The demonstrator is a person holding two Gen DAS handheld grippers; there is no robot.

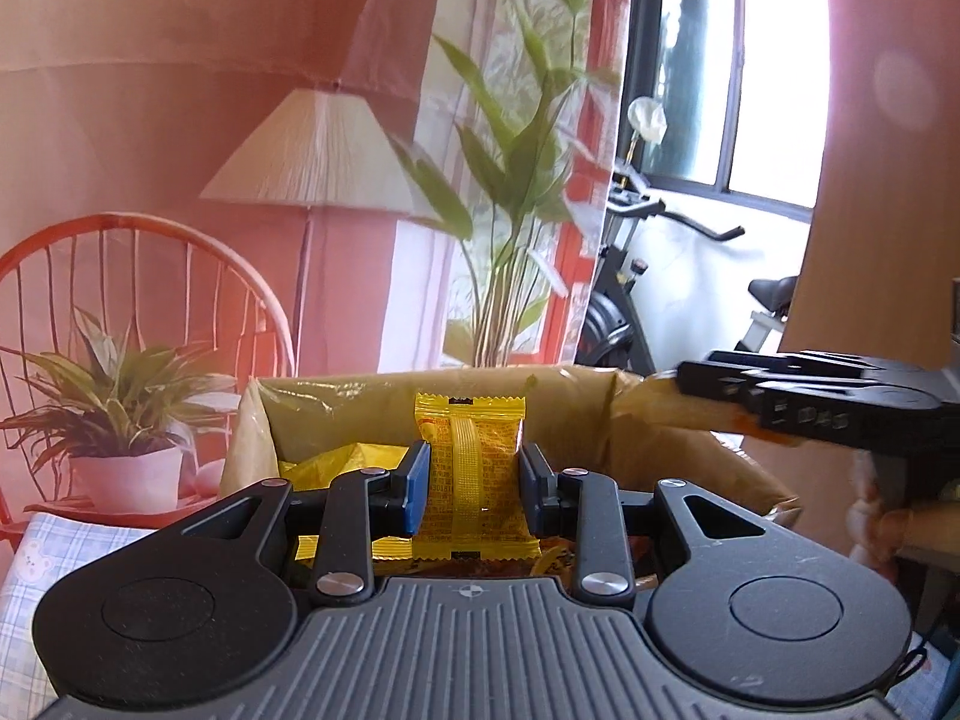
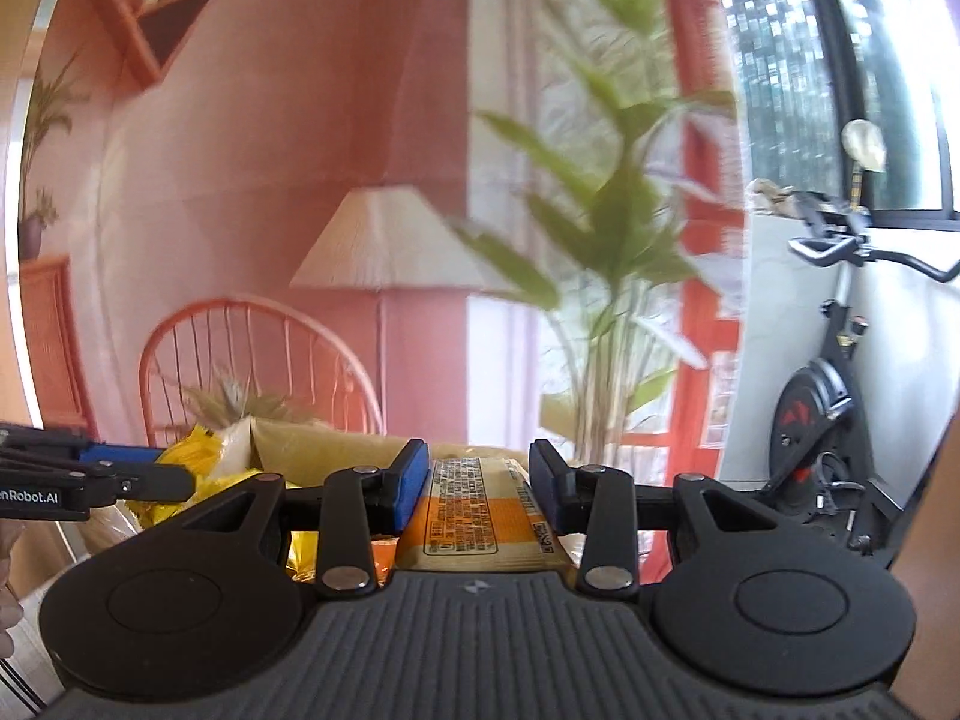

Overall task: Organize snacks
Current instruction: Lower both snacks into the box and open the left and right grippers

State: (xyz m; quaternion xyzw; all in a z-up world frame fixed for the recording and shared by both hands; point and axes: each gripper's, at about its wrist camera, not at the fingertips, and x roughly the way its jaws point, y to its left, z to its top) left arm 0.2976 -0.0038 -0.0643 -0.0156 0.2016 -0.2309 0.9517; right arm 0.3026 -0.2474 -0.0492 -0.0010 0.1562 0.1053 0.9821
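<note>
Holding a yellow snack packet [image 1: 470, 468] upright by its side edges, the left gripper [image 1: 474, 480] is clamped so the packet hangs just above the open cardboard box [image 1: 690, 450], beyond the fingertips, presumably for dropping in. The right gripper [image 2: 479, 492] is clamped on an orange-and-cream snack pack [image 2: 474, 510], lying flat between its pads, apparently bound for the same box.

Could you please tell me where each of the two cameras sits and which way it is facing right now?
Left wrist: on the left gripper, looking forward over the cardboard box; its pads grip a yellow snack packet.
Right wrist: on the right gripper, facing likewise; its pads grip an orange-and-cream packet.
Shared: each view shows the other gripper; also the box and the lamp backdrop.
</note>
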